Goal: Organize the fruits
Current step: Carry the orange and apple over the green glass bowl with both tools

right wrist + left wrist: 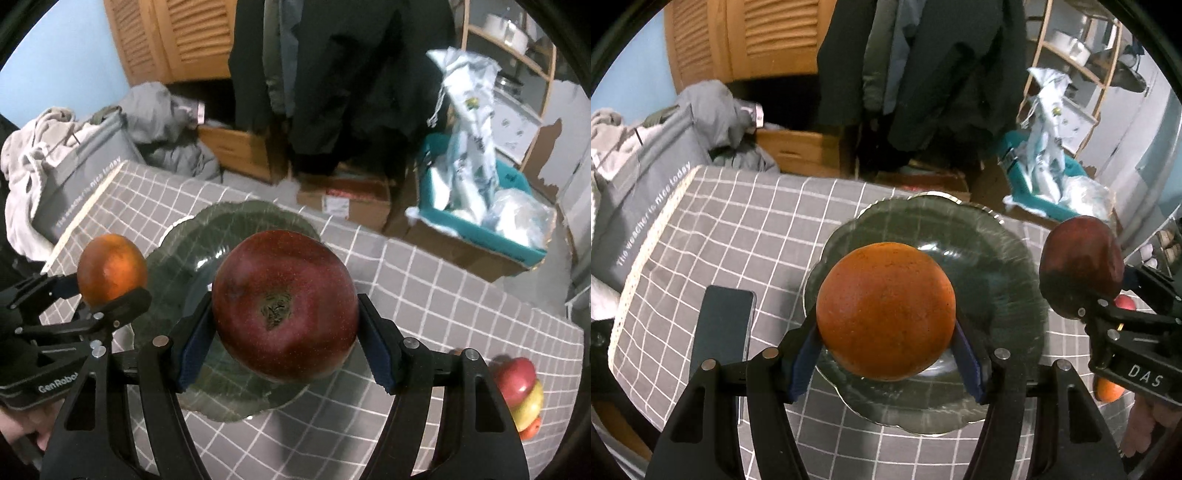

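My left gripper (886, 354) is shut on an orange (885, 311) and holds it above the near part of a dark green scalloped glass plate (1004, 280). My right gripper (282, 350) is shut on a dark red apple (284, 306) and holds it above the same plate (229, 225), at its right side. The apple (1080, 267) shows at the right in the left wrist view, and the orange (110, 269) shows at the left in the right wrist view. The plate has no fruit lying in it.
The plate rests on a grey checked tablecloth (738, 229). A dark phone (722, 328) lies left of the plate. Several more fruits (521, 391) lie at the table's right. Clothes, boxes and a teal basket (480, 229) stand beyond the far edge.
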Motion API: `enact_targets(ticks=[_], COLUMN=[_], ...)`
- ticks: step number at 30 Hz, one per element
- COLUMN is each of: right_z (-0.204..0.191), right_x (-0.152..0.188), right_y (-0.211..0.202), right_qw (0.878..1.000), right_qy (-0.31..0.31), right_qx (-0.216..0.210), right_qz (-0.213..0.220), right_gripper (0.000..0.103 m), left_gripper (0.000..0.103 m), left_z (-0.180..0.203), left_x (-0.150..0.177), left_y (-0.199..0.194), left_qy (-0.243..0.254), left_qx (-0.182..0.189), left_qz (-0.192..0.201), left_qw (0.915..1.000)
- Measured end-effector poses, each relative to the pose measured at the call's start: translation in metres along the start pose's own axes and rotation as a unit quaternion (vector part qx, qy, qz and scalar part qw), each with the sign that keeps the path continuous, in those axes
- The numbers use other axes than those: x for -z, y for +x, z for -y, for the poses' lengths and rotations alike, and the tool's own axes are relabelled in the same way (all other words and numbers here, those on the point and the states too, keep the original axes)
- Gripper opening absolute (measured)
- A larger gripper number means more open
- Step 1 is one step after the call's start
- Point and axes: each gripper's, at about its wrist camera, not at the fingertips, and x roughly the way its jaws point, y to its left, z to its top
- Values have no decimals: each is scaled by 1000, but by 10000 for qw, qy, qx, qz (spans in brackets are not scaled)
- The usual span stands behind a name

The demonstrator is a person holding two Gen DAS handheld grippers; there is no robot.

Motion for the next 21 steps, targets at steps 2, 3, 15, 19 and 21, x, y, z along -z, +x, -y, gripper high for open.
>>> enact_targets(ticks=[2, 3, 15, 19, 21], right_z=[0, -1, 3, 6, 6], right_x=[0, 0, 6, 7, 6], right_y=[9, 14, 50, 54, 55], right_qw=[9999, 9999, 9982, 9978, 9978], right_qy=[8, 13, 45, 106, 108], right_qx=[0, -2, -65, -136, -154], right_qz=[-109, -158, -598, -635, -633], right_gripper=[73, 73, 73, 73, 73], left_gripper=[67, 67, 67, 67, 67], left_z=[-3, -5, -9, -5, -4], left_x=[2, 3, 14, 18, 20], left_y=[9, 14, 58, 68, 75], left_qy=[-37, -65, -148, -155, -150], left_qx=[-21, -21, -41, -43, -41], left_qz=[-98, -161, -791, -960, -1067], left_qw=[9999, 9998, 9968, 9952, 9942])
